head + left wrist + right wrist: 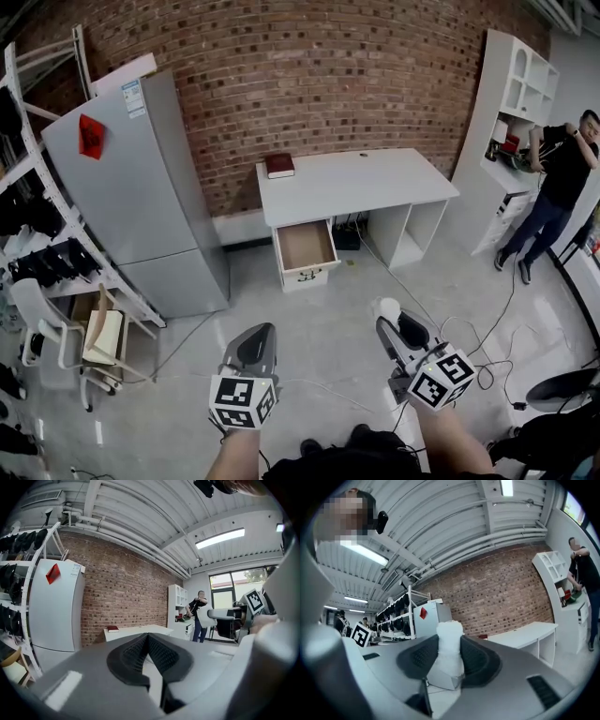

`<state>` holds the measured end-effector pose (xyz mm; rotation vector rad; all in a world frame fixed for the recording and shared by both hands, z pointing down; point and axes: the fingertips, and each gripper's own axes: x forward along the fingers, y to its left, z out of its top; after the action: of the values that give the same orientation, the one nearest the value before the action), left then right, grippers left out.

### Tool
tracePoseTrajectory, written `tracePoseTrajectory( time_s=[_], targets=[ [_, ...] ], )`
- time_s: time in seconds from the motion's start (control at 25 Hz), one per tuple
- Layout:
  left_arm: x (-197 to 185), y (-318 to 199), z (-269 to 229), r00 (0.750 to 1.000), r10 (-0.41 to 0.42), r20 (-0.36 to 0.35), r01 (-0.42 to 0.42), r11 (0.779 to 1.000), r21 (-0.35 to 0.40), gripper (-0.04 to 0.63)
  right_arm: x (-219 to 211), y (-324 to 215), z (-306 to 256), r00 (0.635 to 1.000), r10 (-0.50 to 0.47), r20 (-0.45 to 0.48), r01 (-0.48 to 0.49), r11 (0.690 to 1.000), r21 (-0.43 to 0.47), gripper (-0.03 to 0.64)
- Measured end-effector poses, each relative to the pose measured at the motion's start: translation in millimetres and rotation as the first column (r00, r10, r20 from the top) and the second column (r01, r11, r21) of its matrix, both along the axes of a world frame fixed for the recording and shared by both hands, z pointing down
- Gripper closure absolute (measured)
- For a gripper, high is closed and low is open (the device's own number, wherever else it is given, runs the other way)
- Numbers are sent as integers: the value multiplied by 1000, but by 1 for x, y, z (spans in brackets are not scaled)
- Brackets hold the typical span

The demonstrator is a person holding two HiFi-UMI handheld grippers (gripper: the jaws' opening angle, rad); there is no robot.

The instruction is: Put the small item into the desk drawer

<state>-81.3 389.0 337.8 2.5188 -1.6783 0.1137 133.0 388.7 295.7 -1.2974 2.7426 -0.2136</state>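
My right gripper (394, 323) is shut on a small white item (387, 307), which sticks up between its dark pads in the right gripper view (450, 648). Beside it, my left gripper (255, 343) is shut with nothing in it; its pads (140, 651) meet at the tips. Both grippers hang low over the floor, well short of the white desk (375, 178). The desk drawer (305, 246) stands pulled open and shows a bare brown bottom. From the left gripper view, the right gripper (220, 618) with the white item (203, 617) shows at the right.
A red book (279, 165) lies on the desk's left end. A grey fridge (131, 197) stands left of the desk, with a rack and chair (56, 328) further left. A person (555, 187) stands at a white shelf unit (511, 103) on the right. Cables (487, 347) trail across the floor.
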Motion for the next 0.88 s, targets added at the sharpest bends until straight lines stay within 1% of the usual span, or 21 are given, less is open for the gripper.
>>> tracePoseTrajectory(
  time_s=[0.08,0.24,0.44,0.64,0.88],
  targets=[
    [-7,4,7,1000,-2,-1,2,1000,-11,591,-5,5,4,1000,0,26,0,1000,-7,476],
    [-17,9,16,1000,-9,-10,9,1000,-25,591,-15,8,15,999,-15,30,16,999,-33,476],
    [-29,-6,22,1000,-21,-8,21,999,-39,591,-23,-17,22,998,-24,59,27,998,-53,476],
    [-44,-45,32,998,-55,7,56,996,-71,591,-40,-70,34,995,-60,79,67,994,-84,476],
    [-55,-127,48,995,-95,24,97,987,-128,591,-50,-160,61,990,-98,101,112,984,-137,476]
  ],
)
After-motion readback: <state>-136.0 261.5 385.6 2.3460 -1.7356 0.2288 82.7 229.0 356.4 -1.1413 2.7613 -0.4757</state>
